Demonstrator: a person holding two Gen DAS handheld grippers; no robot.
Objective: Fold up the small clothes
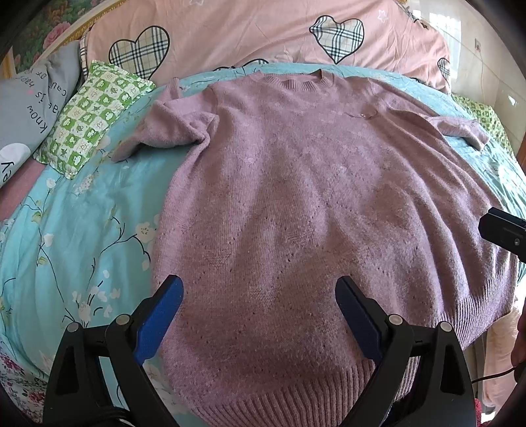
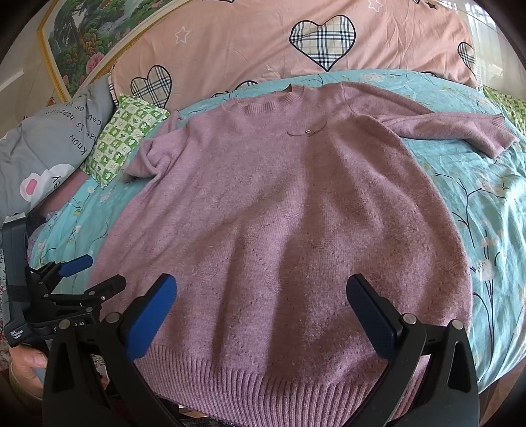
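Mauve knitted sweater (image 1: 296,203) spread flat on the bed (image 1: 82,236), both grippers poised above its hem.

The sweater lies front up on the turquoise floral sheet, neck toward the pink heart-print quilt (image 1: 250,29), ribbed hem nearest the cameras, one sleeve bunched beside a green checked pillow (image 1: 92,111). The left gripper (image 1: 259,295) and right gripper (image 2: 261,295) both have jaws spread wide, holding nothing.

Bare bed (image 2: 486,210) lies open on both sides of the sweater (image 2: 279,213); pillows (image 2: 128,141) crowd its far-left sleeve.
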